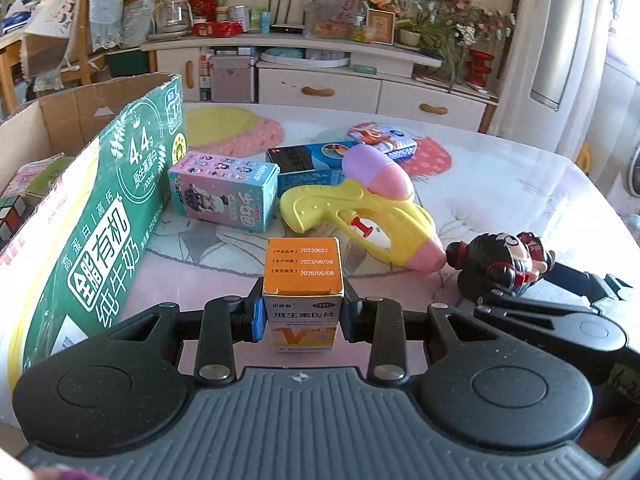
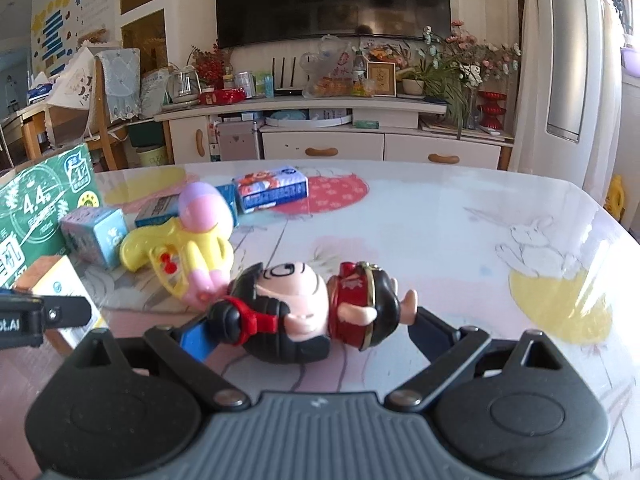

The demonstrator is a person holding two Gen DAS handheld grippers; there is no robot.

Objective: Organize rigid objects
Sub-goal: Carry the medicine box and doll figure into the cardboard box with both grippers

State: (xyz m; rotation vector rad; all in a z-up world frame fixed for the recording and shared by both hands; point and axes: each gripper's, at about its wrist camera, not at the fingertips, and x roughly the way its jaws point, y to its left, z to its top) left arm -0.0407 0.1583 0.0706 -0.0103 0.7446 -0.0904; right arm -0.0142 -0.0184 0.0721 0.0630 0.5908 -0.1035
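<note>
Orange-topped vitamin box (image 1: 303, 304): top flap prints 20230622, 2023/06/09 and 2026/06/08; front face reads 维生素B2片, "OTC" and a large "V". Green milk carton (image 1: 96, 236): "4.4g", "/100mL", 原生高蛋白, 全脂有机纯牛奶, 高蛋白, 高钙. The pastel figurine box (image 1: 224, 192) carries lettering, possibly "TOP TOY"; too blurred to confirm.

A dark television (image 2: 332, 0) hangs on the pale wall above a long white cabinet (image 2: 320, 148) crowded with flowers (image 2: 472, 60) and jars. Wooden chairs (image 2: 106, 128) stand off the table's (image 2: 440, 232) far left corner; sunlight falls across its right edge.
</note>
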